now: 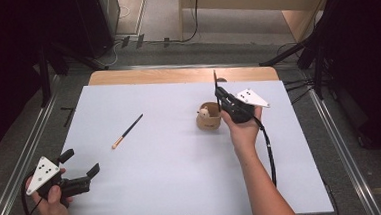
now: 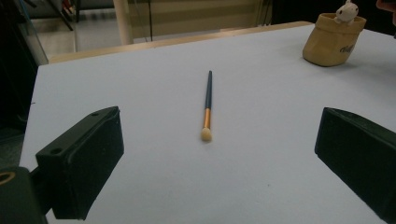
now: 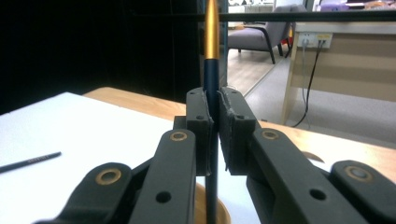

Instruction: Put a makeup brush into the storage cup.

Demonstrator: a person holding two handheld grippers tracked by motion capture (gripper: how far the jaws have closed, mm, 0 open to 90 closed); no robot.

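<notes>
I am seeing two brushes on this rig, and I am counting them carefully. The first brush (image 3: pixel 211 74) is standing upright between the closed jaws of my right gripper (image 3: pixel 212 126); in the right gripper view its dark blue handle is passing between the two pads at the centre of the frame, and its golden ferrule is rising to the top edge. In the high view this right gripper (image 1: pixel 220 96) is sitting right of centre, held in one hand (image 1: pixel 244 129), and the thin dark handle is sticking up above it. Just to the left of it, one tan pouch (image 1: pixel 208 117) is standing on the white table (image 1: pixel 183 178), with one small white toy figure (image 1: pixel 205 112) peeking out of its open top. The lower end of the held brush is pointing down toward the rim of this pouch (image 3: pixel 219 212), but I cannot tell if it is touching. The second brush (image 1: pixel 127 132) is lying flat left of centre in the high view, well apart from the pouch. My left gripper (image 1: pixel 78 165) is resting at the lower left corner of the table, in the other hand (image 1: pixel 51 203). Its jaws are standing wide open and are holding nothing; in the left gripper view the second brush (image 2: pixel 207 106) is lying between and beyond them, with its pale tip toward the camera.
</notes>
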